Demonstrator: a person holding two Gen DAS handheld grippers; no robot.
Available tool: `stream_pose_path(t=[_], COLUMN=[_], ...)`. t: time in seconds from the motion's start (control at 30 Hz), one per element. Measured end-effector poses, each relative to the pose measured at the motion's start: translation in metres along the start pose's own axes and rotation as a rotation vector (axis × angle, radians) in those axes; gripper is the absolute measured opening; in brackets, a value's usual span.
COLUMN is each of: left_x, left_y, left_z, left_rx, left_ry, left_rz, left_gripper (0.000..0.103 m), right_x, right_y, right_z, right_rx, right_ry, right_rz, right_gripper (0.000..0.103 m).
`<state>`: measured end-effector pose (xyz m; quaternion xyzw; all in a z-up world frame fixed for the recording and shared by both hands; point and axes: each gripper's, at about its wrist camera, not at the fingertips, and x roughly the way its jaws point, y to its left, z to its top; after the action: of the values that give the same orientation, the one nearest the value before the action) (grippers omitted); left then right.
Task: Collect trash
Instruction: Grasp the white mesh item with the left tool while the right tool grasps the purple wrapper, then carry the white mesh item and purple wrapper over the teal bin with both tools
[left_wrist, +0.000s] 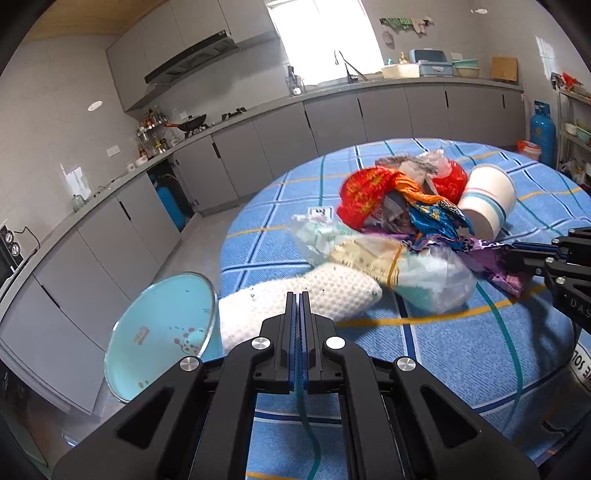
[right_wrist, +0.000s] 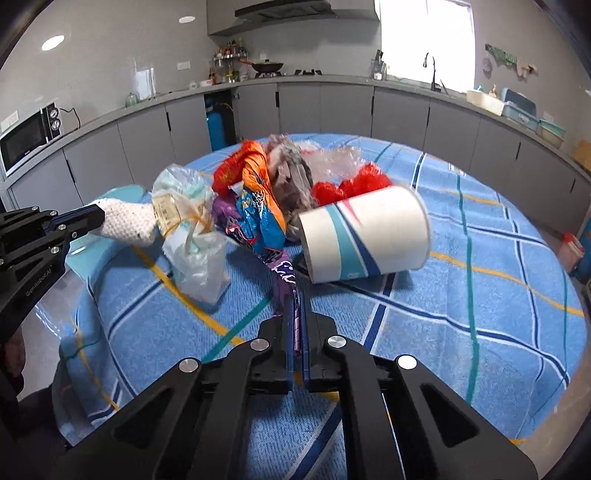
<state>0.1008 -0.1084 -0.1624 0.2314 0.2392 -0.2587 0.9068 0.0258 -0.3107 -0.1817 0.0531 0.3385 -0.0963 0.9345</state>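
My left gripper (left_wrist: 299, 295) is clenched on the white foam net (left_wrist: 295, 299) at the table's near edge, beside a light-blue plate (left_wrist: 159, 332). My right gripper (right_wrist: 297, 299) is clamped on the tail of a purple wrapper (right_wrist: 282, 273). That wrapper runs into the trash heap on the blue checked cloth (right_wrist: 461, 314): a clear bag (right_wrist: 195, 236), red and orange wrappers (right_wrist: 243, 166), and a paper cup (right_wrist: 365, 236) lying on its side, touching the pile.
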Motion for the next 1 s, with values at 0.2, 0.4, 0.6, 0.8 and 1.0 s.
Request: stream_pose_path(t=[0.2,0.4,0.6,0.8,1.0], left_x=[-0.009,-0.025,-0.036,-0.047,-0.062], left_y=[0.008,0.008,0.003,0.005,0.007], left_z=[0.007,0.014,0.023,0.033,0.041], left_rx=[-0.019,-0.019,-0.01,-0.018,-0.037], left_ry=[-0.025,-0.068,-0.108,-0.147,-0.202], left_rz=[0.02,0.029,0.032,0.028,0.034], left_gripper=[0.002,0.002,0.001,0.001,0.0], right_x=[-0.018,-0.038,-0.058,-0.069,-0.08], right_y=[-0.001,-0.001,-0.004,-0.007,-0.008], right_z=[0.005,0.011,0.022,0.029,0.034], right_rx=[0.014,0.021,0.028,0.029,0.031], right_ry=[-0.031,-0.072,-0.13,-0.174,-0.211], right_rz=[0.004,-0.003,-0.019,-0.029,-0.032], right_gripper=[0.004,0.004,0.004,0.003,0.003])
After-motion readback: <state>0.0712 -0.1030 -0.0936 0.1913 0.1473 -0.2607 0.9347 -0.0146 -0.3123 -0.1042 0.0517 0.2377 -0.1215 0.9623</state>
